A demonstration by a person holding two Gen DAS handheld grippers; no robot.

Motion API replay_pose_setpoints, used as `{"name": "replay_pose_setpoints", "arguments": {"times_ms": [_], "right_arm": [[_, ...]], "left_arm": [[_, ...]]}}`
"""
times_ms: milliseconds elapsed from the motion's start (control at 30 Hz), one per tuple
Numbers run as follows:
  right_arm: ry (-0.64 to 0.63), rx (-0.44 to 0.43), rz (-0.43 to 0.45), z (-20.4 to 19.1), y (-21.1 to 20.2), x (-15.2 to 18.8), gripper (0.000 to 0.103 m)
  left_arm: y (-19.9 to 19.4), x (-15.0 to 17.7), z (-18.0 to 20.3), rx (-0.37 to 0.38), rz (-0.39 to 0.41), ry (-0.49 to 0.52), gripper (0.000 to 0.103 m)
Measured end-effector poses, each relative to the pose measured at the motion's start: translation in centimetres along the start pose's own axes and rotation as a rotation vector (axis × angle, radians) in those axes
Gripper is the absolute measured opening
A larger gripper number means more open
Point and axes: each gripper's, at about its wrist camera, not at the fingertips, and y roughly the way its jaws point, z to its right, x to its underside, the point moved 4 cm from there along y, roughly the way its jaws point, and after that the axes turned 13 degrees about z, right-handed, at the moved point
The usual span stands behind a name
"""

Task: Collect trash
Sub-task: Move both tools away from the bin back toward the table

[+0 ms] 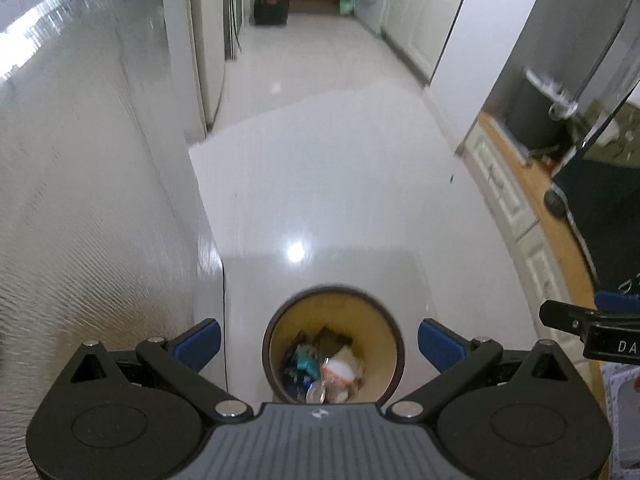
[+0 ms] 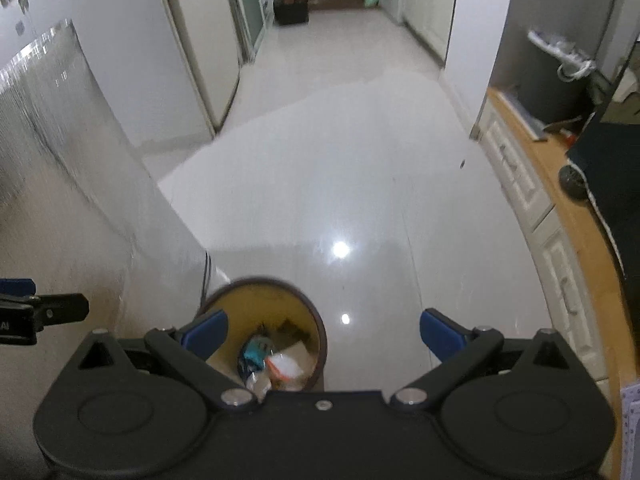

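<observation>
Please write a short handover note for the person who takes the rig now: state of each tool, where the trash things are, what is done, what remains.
Left tool: open, holds nothing, above the bin.
Right tool: open, holds nothing, beside the left one.
Round brown waste bin with yellow inside: on the glossy white floor, next to the silver-covered wall panel.
Done: mixed trash (wrappers, a clear plastic piece) lies in the bin.
Left: no loose trash shows on the visible floor; check elsewhere.

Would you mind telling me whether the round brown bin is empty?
Not empty: the round brown bin holds wrappers and crumpled packaging at its bottom.
</observation>
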Motion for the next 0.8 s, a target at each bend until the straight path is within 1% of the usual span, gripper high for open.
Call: {"name": "replay_pose_setpoints", "arguments": {"times_ms": [100,233,333,467,633,800], "right_arm": [[0.019,0.005,0.063,0.4,-1.9,-1.0,0.103],[-0.001,0.028,0.161,0.5,-4.7,-2.1,0.103],[0.007,0.019,0.250,0.6,-7.3,-3.2,0.103],[0.026,-0.012,0.357,0.5,-10.1,-4.4,0.103],[0.023,-0.058,0.459,-0.7,-13.2,-6.3,0.103],[0.016,-0.120,0.541,-2.6,-15.9,-8.1,0.103]], "left_arm": [[-2.1,-0.9,0.5,-0.009,0.072,0.012,0.103],[-5.0,-2.2,1.0,-0.013,0.171,0.008,0.103],[-7.4,-3.5,1.4,-0.011,0.243,0.018,0.103],[-10.7,-4.7,1.9,0.029,0.316,0.033,0.103],[-15.8,-6.6,2.0,0.037,0.419,0.084,0.103],[-21.6,-8.7,0.4,0.016,0.535,0.120,0.103]]}}
